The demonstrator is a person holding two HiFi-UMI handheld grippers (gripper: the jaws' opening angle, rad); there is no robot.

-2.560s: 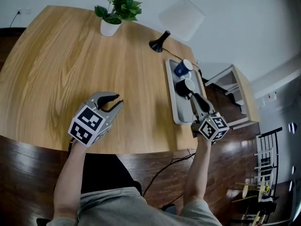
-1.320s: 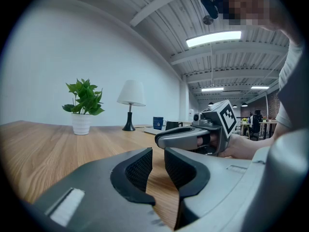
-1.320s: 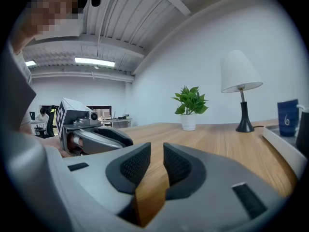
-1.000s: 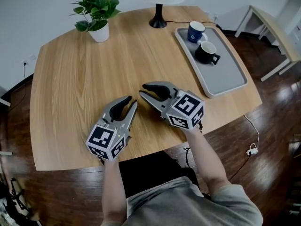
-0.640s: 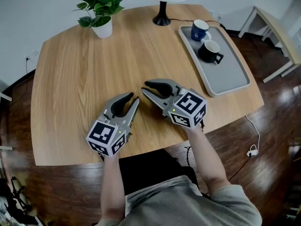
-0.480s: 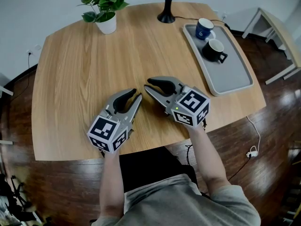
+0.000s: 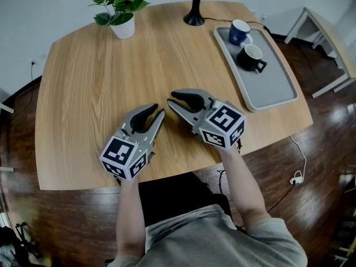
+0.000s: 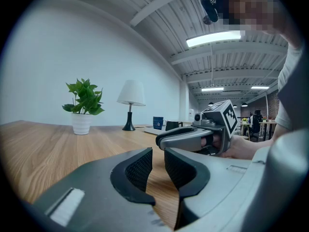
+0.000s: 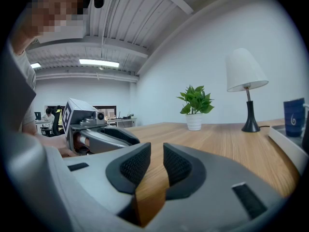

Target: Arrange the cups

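Two cups stand at the far end of the grey tray [image 7: 271,89] on the table's right: a blue cup [image 7: 240,31] and, just in front of it, a black cup [image 7: 250,58]. My left gripper [image 7: 159,110] and right gripper [image 7: 170,100] rest side by side near the table's front edge, tips almost meeting, far from the tray. Each has its jaws drawn together to a narrow slit with nothing between them. The left gripper view shows its own jaws [image 8: 158,153], the right gripper [image 8: 193,139] and both cups [image 8: 164,123] in the distance. The blue cup [image 9: 293,117] sits at the right gripper view's edge.
A potted plant [image 7: 119,7] stands at the table's far left and a lamp base [image 7: 194,19] at the far middle. A small side table [image 7: 328,32] is to the right, beyond the tray. Dark wooden floor surrounds the table [image 7: 94,82].
A couple of seconds ago my right gripper was at the tray by the black cup; it now rests beside the left one at the front. Over the last second neither gripper moved.
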